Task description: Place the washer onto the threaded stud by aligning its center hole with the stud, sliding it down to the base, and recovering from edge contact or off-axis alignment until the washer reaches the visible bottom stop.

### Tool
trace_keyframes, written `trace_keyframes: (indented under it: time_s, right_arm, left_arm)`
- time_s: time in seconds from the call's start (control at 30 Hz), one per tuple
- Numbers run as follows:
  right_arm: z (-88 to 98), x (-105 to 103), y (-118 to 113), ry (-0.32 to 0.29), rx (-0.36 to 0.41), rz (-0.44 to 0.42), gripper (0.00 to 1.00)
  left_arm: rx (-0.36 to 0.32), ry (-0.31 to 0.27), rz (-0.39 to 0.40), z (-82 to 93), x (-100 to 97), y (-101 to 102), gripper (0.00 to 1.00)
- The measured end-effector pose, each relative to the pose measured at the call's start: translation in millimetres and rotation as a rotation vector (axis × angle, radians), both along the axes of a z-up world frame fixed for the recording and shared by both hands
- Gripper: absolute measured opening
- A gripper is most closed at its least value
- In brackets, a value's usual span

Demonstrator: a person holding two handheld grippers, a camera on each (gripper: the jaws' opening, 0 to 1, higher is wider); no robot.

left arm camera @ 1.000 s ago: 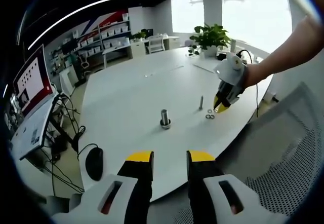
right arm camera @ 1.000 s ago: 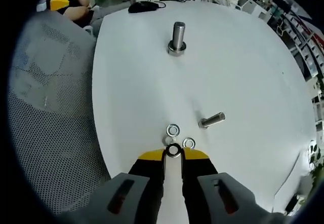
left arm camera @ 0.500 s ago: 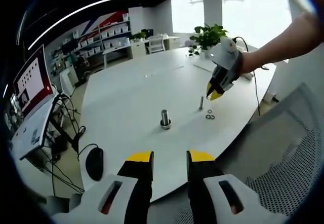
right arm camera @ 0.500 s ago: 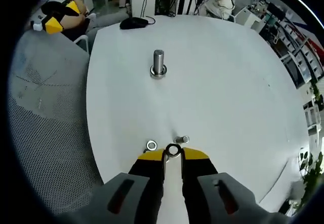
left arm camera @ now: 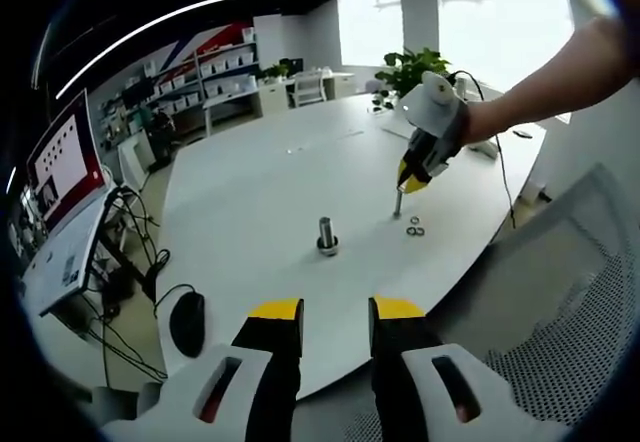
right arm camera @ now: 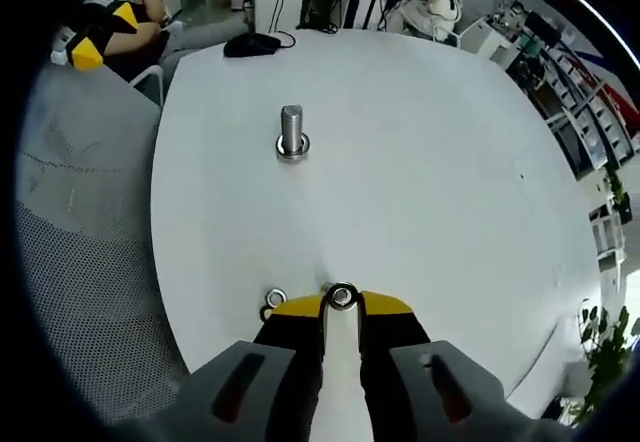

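Well apart, right gripper (right arm camera: 341, 307) pinches washer (right arm camera: 342, 295), stud (right arm camera: 291, 132).

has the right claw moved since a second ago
Yes. In the left gripper view the right claw has risen from the loose washers on the table, holding a washer.

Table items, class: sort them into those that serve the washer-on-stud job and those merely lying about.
Job:
- washer pinched in the right gripper
- upright threaded stud with its base
- left gripper, open, held back

Lying about:
- spare washer on the table
- second small stud
- computer mouse
- potted plant
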State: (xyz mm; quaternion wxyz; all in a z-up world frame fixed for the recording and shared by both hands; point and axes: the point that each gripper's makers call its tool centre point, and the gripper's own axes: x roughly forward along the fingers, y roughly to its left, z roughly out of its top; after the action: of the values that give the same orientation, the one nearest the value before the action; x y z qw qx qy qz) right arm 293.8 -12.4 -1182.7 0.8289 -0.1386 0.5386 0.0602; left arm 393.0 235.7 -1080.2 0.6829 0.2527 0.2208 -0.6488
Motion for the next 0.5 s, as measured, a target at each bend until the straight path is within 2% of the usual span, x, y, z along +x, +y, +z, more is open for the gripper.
trace_keyframes:
  time_s: [0.5]
  right_arm:
    - [-15.3, -8, 5, 0.052, 0.006, 0.0, 0.14]
  left_arm:
    - [0.022, 0.009, -0.008, -3.6, -3.2, 2, 0.23]
